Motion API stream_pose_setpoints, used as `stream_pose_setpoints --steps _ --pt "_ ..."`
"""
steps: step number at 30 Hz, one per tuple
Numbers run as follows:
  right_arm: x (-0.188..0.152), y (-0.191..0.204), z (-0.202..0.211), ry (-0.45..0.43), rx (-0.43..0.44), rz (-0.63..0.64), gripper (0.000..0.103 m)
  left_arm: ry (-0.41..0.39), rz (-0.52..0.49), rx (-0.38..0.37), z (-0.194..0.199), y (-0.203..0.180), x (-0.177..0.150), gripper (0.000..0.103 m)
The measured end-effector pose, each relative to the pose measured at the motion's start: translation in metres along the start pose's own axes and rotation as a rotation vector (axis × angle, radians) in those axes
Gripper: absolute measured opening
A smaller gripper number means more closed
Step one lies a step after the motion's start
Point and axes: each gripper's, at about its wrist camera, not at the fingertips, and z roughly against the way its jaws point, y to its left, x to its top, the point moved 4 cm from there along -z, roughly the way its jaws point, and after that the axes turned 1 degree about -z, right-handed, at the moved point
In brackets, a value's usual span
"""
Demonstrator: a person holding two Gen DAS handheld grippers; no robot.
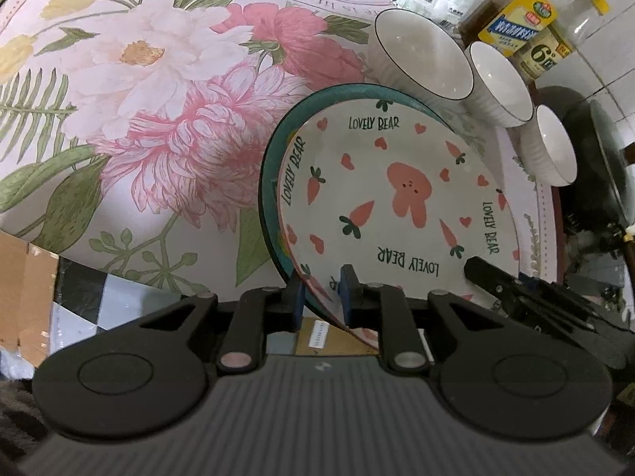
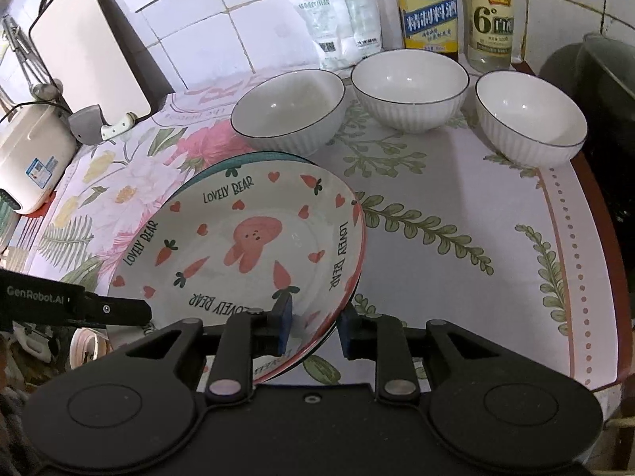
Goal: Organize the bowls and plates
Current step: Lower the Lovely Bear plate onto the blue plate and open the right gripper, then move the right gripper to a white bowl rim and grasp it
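Note:
A white "LOVELY BEAR" bunny plate (image 1: 397, 198) (image 2: 246, 238) lies on a teal-rimmed plate (image 1: 274, 182) (image 2: 254, 155) at the near edge of the floral table (image 2: 456, 238), overhanging it. My left gripper (image 1: 322, 299) straddles the rim of both plates, and its pads look pressed on it. My right gripper (image 2: 315, 325) has the opposite rim between its jaws; one pad lies on the bunny plate, the other stands slightly clear. Each view shows a finger (image 1: 488, 277) (image 2: 131, 312) of the other gripper at the rim. Three white dark-rimmed bowls (image 2: 289, 107) (image 2: 410, 83) (image 2: 532, 115) stand in a row behind.
Two bottles (image 2: 428, 8) (image 2: 490, 16) and white bags (image 2: 341, 20) line the tiled wall. A cutting board (image 2: 91, 39) and a white appliance (image 2: 27, 158) stand at the left. A dark pot (image 2: 595, 79) sits past the table's red right edge (image 2: 587, 206).

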Motion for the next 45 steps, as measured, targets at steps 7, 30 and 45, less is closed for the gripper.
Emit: stream_pose_setpoints --steps 7,30,45 --pt "-0.006 0.003 -0.003 -0.049 -0.024 0.05 0.032 0.017 -0.06 0.106 -0.002 -0.008 -0.005 0.019" --pt "0.001 -0.032 0.123 -0.311 0.049 0.111 0.052 -0.141 -0.269 0.018 0.081 -0.1 -0.014 0.037" --pt "0.038 -0.094 0.117 -0.464 -0.013 0.077 0.067 -0.354 -0.239 -0.152 0.073 -0.144 0.024 0.043"
